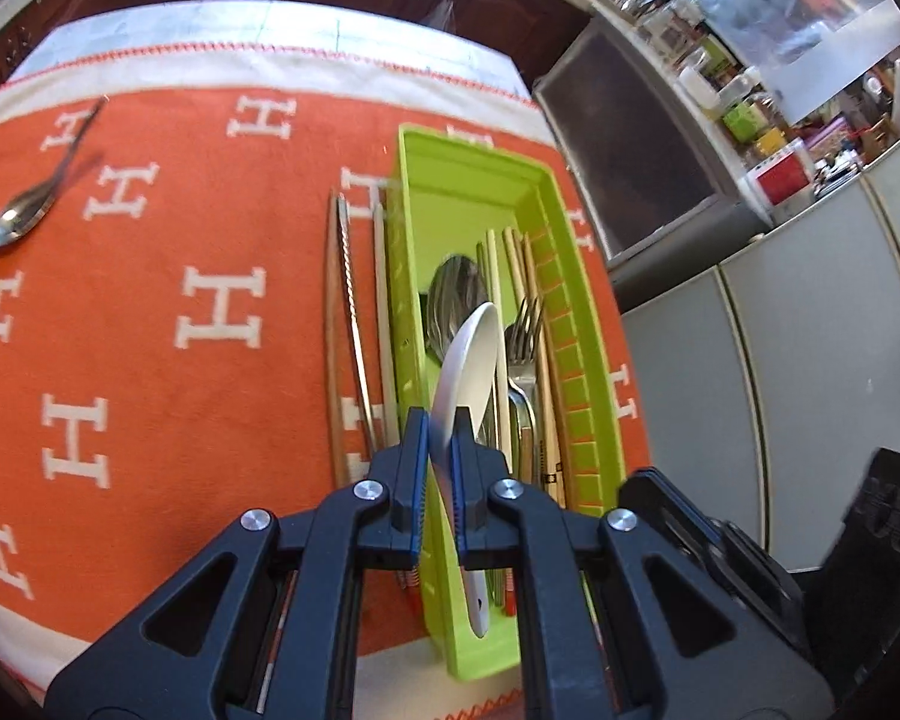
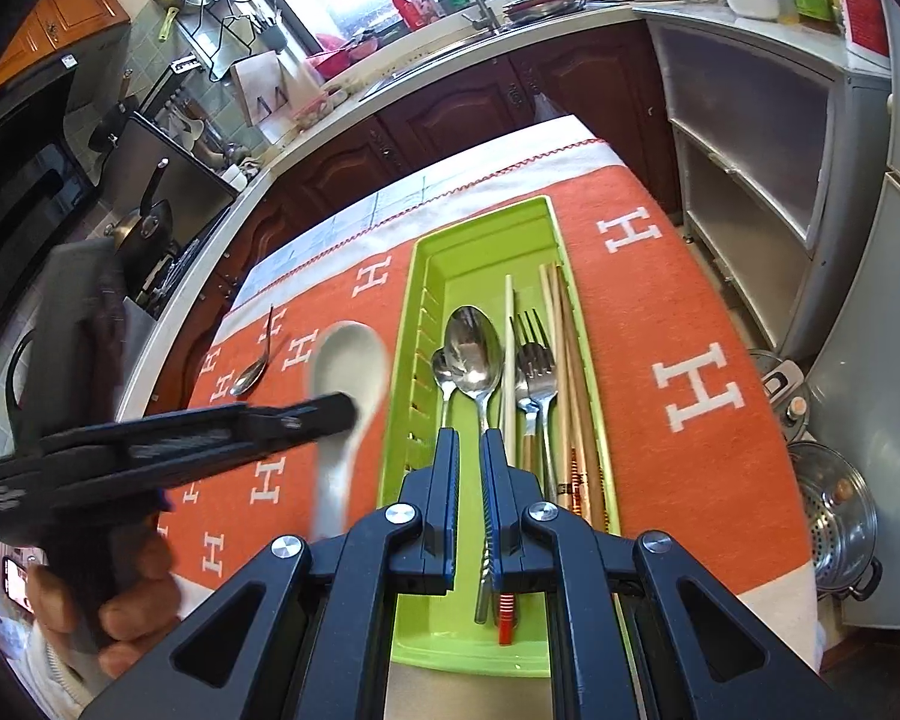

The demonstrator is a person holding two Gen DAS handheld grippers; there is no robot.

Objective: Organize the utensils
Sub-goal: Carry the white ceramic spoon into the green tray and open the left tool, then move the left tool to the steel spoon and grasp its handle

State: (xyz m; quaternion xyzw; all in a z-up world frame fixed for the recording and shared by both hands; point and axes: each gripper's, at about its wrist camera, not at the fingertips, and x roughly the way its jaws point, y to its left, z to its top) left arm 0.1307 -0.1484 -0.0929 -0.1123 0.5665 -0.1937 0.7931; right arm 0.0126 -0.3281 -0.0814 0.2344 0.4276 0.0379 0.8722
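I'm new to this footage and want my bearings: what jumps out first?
The bright lime-green utensil tray on the orange cloth with white H letters grabs the eye, already holding spoons, a fork and chopsticks. The left tongs are shut on a white ladle-like spoon. One metal spoon lies alone far out on the cloth.

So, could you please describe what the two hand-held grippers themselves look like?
Both the left hand-held gripper and the right hand-held gripper are matte black plastic linkages with triangular cut-outs, round silver pivot bolts and blue ribbed pads lining the fingers. The person's hand emerges from a white ribbed cuff.
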